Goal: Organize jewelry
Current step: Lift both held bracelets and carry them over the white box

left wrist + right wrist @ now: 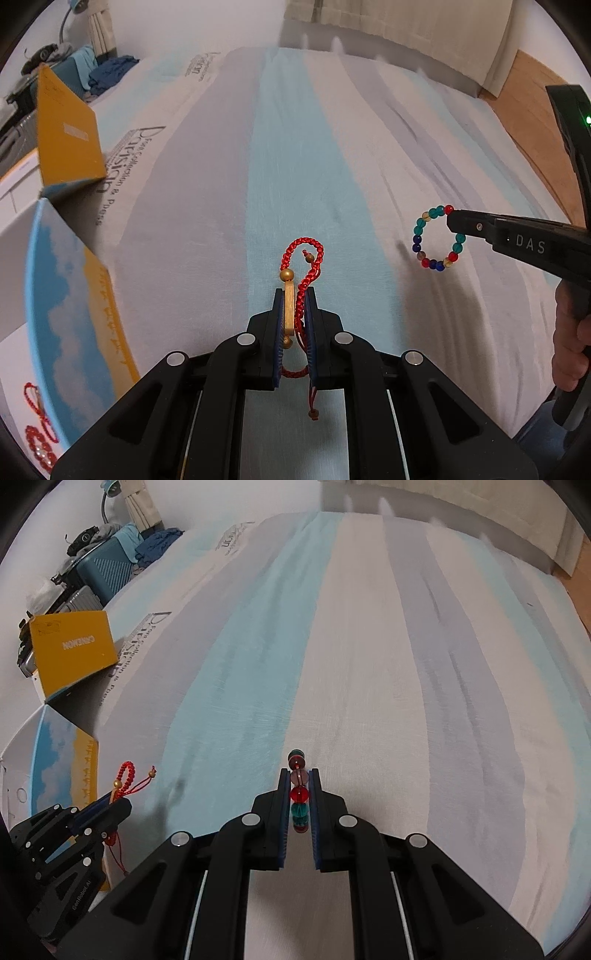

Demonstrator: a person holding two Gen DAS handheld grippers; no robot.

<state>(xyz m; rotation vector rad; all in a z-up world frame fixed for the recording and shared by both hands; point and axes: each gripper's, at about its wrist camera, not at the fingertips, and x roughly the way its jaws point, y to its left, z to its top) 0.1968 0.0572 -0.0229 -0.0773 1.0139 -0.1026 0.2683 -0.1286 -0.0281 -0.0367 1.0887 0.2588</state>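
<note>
My left gripper (294, 295) is shut on a red braided cord bracelet (303, 254) with a gold bar and gold beads, held above the striped bed sheet. It also shows in the right wrist view (127, 781), beside the open box. My right gripper (299, 773) is shut on a bracelet of teal, red and blue glass beads (298, 794). In the left wrist view that bead bracelet (424, 238) hangs as a ring from the right gripper's tip (456, 225).
An open box with a sky-print wall (70, 317) and a yellow lid (66, 129) stands at the left; red jewelry (37, 435) lies inside it. Luggage and clothes (107, 561) sit beyond the bed. Wooden floor (524, 92) lies at the far right.
</note>
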